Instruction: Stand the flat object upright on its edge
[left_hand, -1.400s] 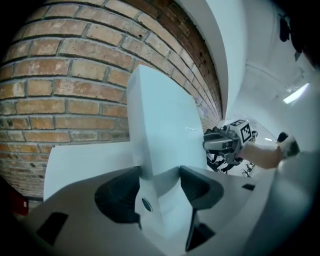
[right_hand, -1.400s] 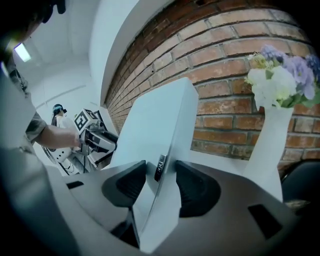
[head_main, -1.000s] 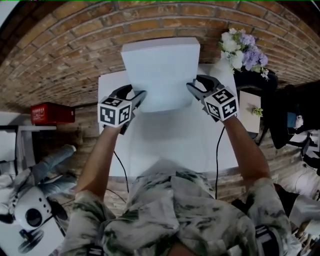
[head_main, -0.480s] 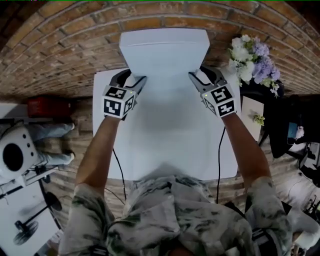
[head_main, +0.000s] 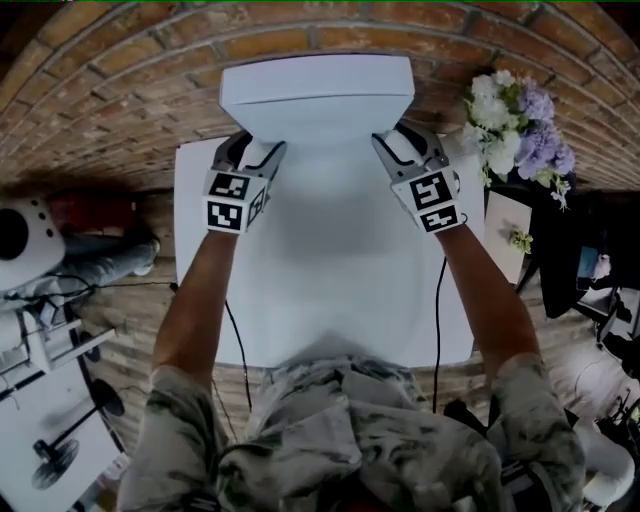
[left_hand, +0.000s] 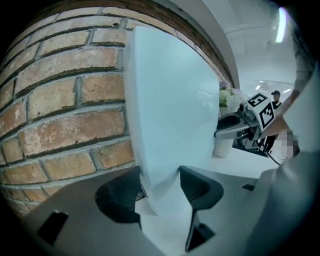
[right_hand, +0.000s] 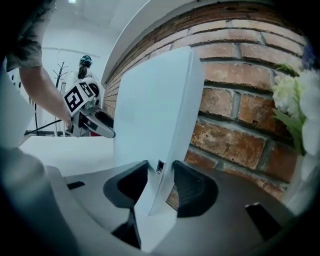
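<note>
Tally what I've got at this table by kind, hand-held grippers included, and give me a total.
Panel: 1
Hand-held grippers: 2, the left hand-held gripper and the right hand-held gripper, whose jaws are closing with the panel between them
Flower bunch: 1
Total: 4

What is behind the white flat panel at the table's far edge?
A red brick wall stands close behind the white flat rectangular panel. The bricks it covers, and whether it touches them, cannot be seen.
</note>
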